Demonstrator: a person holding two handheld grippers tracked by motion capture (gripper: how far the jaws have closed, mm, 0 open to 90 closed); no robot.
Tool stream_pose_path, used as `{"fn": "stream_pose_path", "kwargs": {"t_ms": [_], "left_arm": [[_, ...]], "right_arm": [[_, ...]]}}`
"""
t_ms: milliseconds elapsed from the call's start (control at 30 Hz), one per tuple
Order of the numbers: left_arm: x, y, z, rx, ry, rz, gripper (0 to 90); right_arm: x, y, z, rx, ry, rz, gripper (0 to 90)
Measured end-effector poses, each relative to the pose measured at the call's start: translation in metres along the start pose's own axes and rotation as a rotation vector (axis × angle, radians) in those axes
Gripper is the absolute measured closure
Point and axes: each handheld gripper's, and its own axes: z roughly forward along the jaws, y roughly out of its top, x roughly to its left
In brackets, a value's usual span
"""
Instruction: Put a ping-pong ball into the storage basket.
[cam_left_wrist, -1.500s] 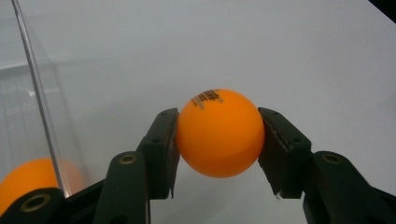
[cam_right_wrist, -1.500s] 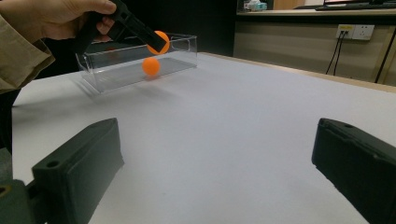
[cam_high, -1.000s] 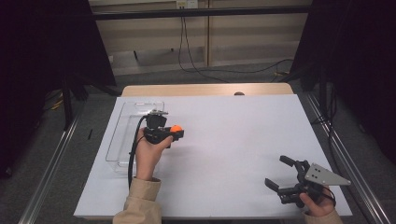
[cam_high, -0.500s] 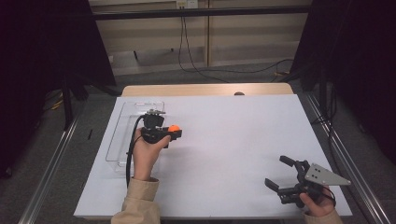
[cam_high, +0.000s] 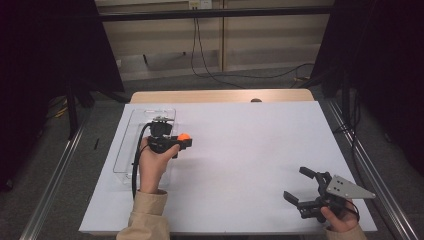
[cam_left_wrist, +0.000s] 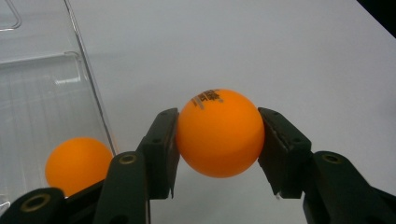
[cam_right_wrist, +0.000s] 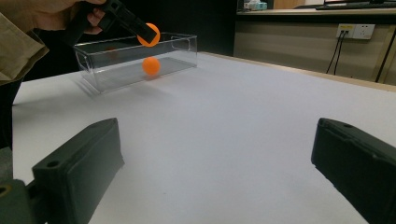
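Clamped between my left gripper's (cam_left_wrist: 219, 140) two black jaws is an orange ball (cam_left_wrist: 220, 133), pinched at its sides and lifted clear of the white table (cam_high: 250, 150). Being round, the ball has no long axis to speak of; its dark printed mark (cam_left_wrist: 208, 97) faces up and slightly away from my left gripper camera. From the right gripper view I see the ball hanging at the clear box's (cam_right_wrist: 135, 60) upper rim, at or just over its near wall. A second orange ball (cam_left_wrist: 77, 163) lies on the floor of that box. The box is a long, open-topped, see-through tray whose long axis runs away from me, parallel with the table's left edge and close to it; my left hand (cam_high: 152, 165) sits over its right wall.

My right gripper (cam_high: 305, 187) rests near the table's lower right corner, its jaws spread wide with nothing between them. Between the two grippers the white surface is bare, so I have broad room toward the right and toward the far edge, where a strip of wood (cam_high: 220, 96) shows.
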Motion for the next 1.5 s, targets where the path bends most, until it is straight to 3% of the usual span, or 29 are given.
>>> {"fn": "stream_pose_path", "kwargs": {"t_ms": [1500], "left_arm": [[0.008,-0.001,-0.012,-0.002,0.011,-0.015,50.9]], "right_arm": [[0.0,0.0,0.0,-0.003,0.0,-0.001,1.7]]}}
